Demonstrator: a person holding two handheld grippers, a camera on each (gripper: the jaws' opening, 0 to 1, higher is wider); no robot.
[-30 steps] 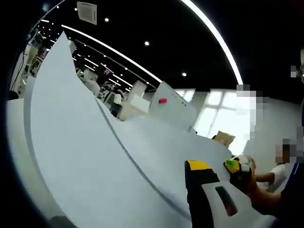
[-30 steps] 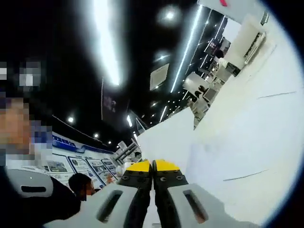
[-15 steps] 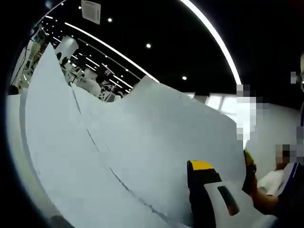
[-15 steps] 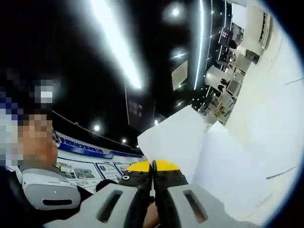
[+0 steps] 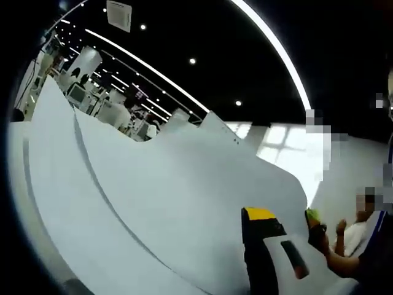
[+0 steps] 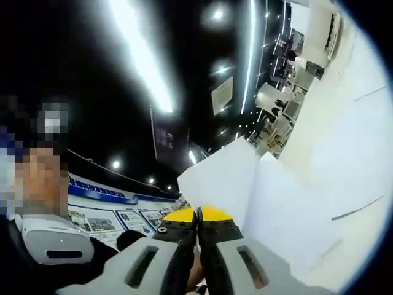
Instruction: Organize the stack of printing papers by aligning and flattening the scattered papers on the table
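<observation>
Several white printing papers (image 5: 153, 203) are lifted off the bench and held up on edge between the two tools, so the gathering looks done while the squaring and flattening remain, as far as I can judge: in the left gripper view the sheet corners stand at uneven heights ahead and to the left of the jaw, and dark lines mark offset edges. The left hand-held gripper (image 5: 273, 246) shows one yellow-tipped jaw rising just right of the sheets, which run down beside it; its other jaw is hidden, so I cannot tell whether it is spread or pinching. Further right, at the sheets' far edge, a green-tipped part that may be the other tool sits in a person's hand (image 5: 319, 236). In the right gripper view the right hand-held gripper (image 6: 196, 215) has its yellow tips pressed together, apparently pinching the lower edge of the papers, which rise ahead and fan to its right, two corners peeking apart above the jaws. The next step is likely tapping the edges level and laying the stack flat.
</observation>
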